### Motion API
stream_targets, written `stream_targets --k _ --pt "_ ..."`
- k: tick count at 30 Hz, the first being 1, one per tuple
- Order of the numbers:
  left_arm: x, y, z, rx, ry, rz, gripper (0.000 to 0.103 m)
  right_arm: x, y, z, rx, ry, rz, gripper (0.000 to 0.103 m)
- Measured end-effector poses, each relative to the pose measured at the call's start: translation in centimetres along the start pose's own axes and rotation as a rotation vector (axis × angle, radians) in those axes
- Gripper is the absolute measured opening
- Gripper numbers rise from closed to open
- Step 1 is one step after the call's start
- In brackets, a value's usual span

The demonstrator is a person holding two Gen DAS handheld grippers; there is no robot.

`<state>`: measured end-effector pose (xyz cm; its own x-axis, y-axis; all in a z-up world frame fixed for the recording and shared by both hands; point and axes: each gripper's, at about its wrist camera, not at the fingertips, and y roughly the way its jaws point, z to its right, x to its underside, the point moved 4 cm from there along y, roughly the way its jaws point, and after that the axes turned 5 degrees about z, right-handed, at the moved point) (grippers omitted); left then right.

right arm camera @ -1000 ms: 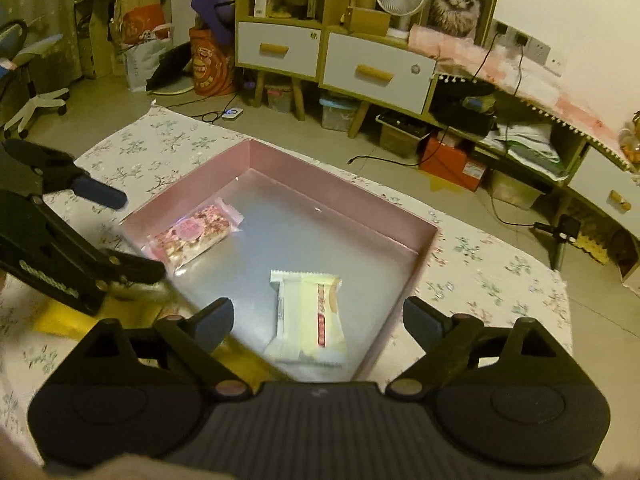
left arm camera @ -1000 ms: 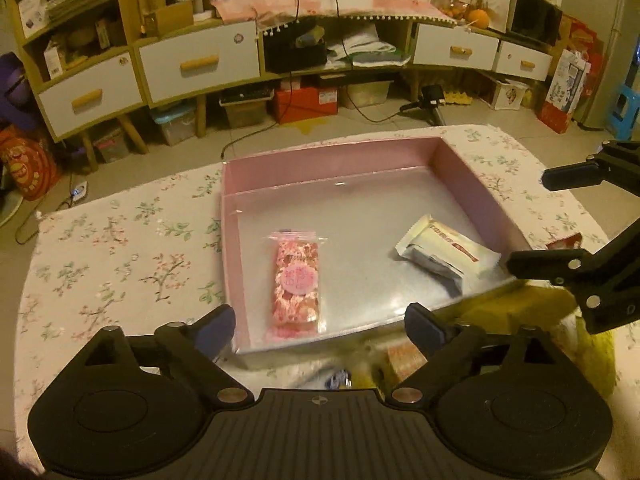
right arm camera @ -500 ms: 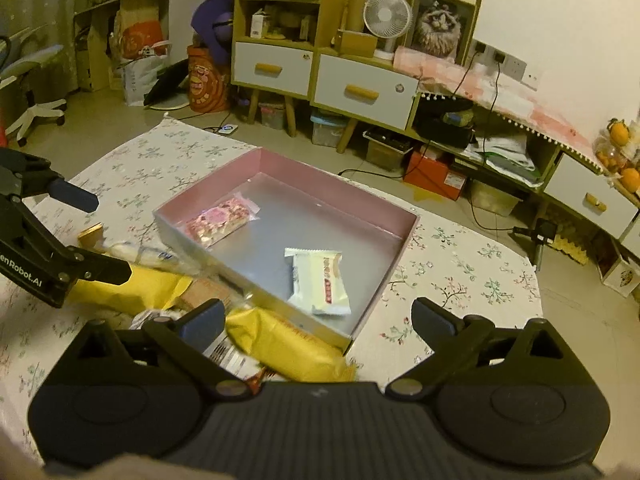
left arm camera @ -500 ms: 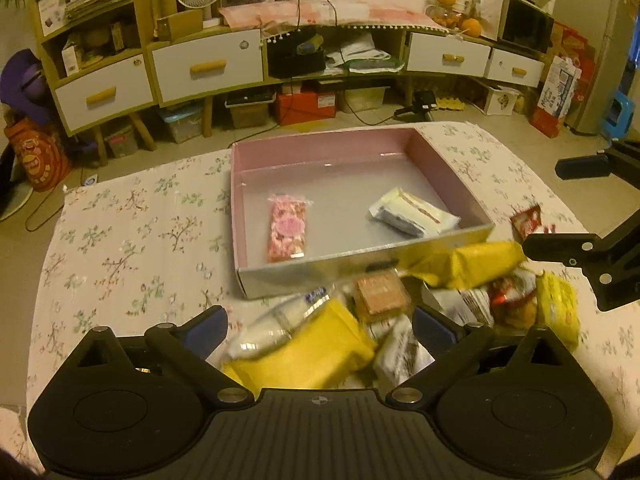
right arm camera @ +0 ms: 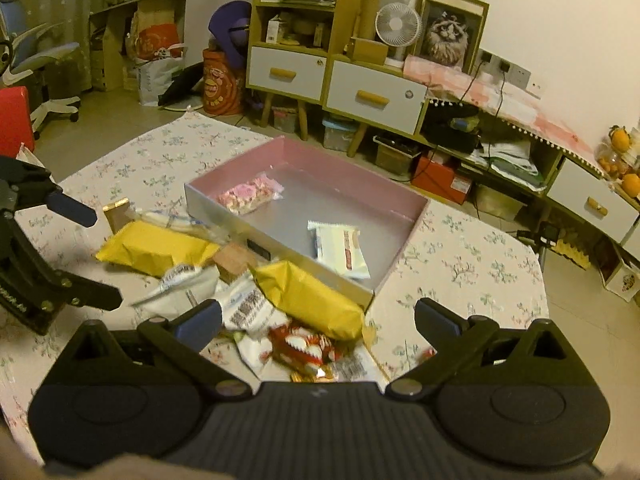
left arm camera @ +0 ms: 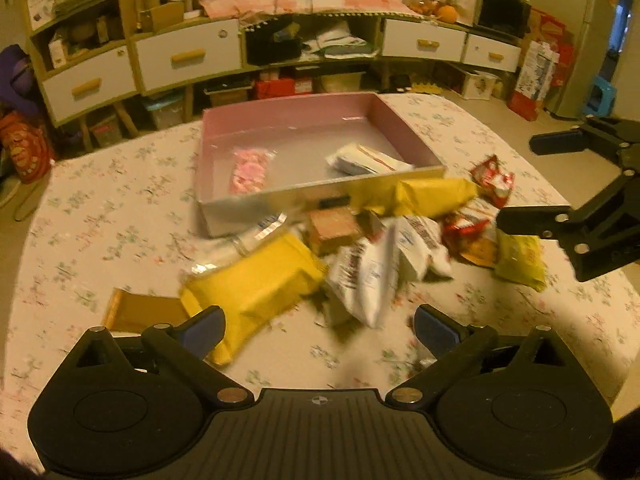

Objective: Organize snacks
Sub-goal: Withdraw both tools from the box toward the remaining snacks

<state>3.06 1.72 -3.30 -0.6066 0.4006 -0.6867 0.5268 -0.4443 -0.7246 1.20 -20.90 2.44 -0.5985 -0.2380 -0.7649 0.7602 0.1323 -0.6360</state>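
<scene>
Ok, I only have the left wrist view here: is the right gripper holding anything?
Observer: No. The right gripper has just been opening its jaws; they stand wide and grip nothing.
Operator: What lies under it, then?
Observer: The red packets lie on the cloth below the gap between its fingers, next to the near end of a yellow packet that lies along the outside of the pink box.

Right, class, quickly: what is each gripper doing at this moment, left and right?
Left gripper: open, jaws just widened, holding nothing.
Right gripper: open, jaws just widened, holding nothing.
</scene>
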Motion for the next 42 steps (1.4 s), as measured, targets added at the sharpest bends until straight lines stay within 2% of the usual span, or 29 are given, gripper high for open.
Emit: stream_targets --k 5,11,16,19,24,31,37,42 --pt "1.1 0.7 0.7 0.065 -0.030 -0.033 0.101 2.1 0.3 -0.1 -0.048 -0.030 -0.061 0.103" --pt "2.5 1.9 1.9 0.087 -0.070 -0.093 0.101 4.6 0.4 0.4 -0.069 -0.066 -0.141 0.102" --pt "3.2 2.7 3.7 0.131 -0.064 -0.139 0.100 6.1 0.3 2.4 -0.065 -0.021 -0.182 0.102" --pt "3.5 3.2 5.1 0.151 -0.027 -0.151 0.099 6.9 0.5 3.7 -0.046 0.015 -0.201 0.102" --pt "3.7 4.1 6.7 0.159 0.017 -0.168 0.096 7.5 1.1 5.5 -0.015 0.084 -0.228 0.101" --pt "3.9 5.1 7.9 0.143 0.067 -0.168 0.089 6.4 2.1 6.2 0.030 0.163 -0.223 0.101" --pt "3.7 5.3 8.4 0.132 0.102 -0.155 0.087 6.2 4.2 5.5 0.074 0.152 -0.258 0.099" --pt "3.4 5.4 8.5 0.126 0.114 -0.144 0.084 6.8 4.7 4.8 0.089 0.094 -0.303 0.097"
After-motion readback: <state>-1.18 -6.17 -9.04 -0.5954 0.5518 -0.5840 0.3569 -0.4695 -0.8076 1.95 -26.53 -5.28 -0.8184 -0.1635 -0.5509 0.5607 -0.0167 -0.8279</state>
